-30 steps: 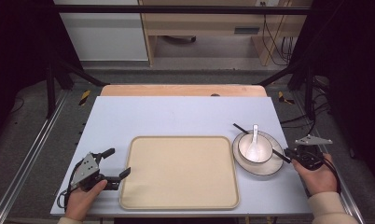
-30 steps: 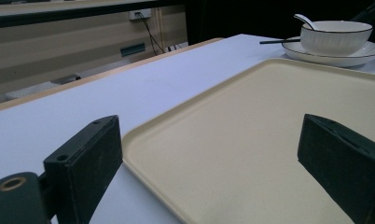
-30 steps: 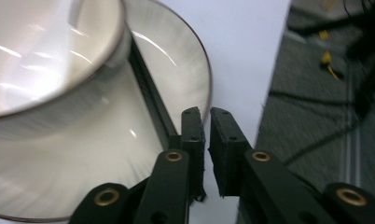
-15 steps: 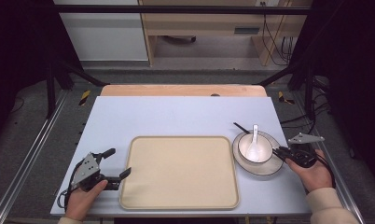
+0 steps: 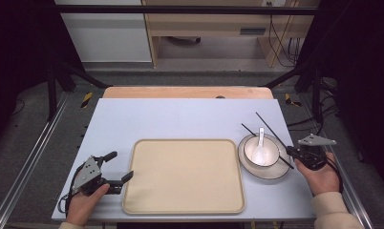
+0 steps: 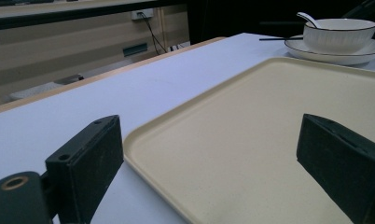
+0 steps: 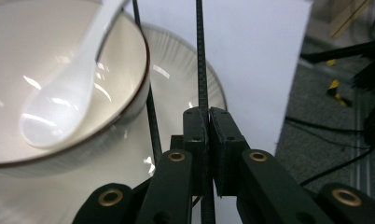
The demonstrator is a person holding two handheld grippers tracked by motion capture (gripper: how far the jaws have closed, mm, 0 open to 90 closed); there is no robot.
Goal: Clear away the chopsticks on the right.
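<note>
- Your right gripper (image 7: 208, 122) has just been closing, and its jaws are now pinched together on one black chopstick (image 7: 199, 56); in the right gripper view the stick runs straight up from between the pads to the top edge of the frame.
- In the high view that chopstick (image 5: 272, 127) slants from the gripper (image 5: 291, 151) at the right of the frame up and to the left, passing over the right side of the plate (image 5: 282, 171).
- A second chopstick (image 7: 149, 109) lies loose just left of the held one, across the plate rim and beside the bowl (image 7: 129, 70).
- The bowl (image 5: 261, 151) stands on the plate at the lower right of the high view, with a white spoon (image 5: 261, 143) resting in it, handle pointing toward the top of the frame.
- The beige tray (image 5: 183, 175) lies just left of the plate, in the lower middle.
- Your left gripper (image 5: 114, 167) sits at the lower left, jaws spread wide and holding nothing; in the left gripper view they straddle the tray's near corner (image 6: 143, 135).
</note>
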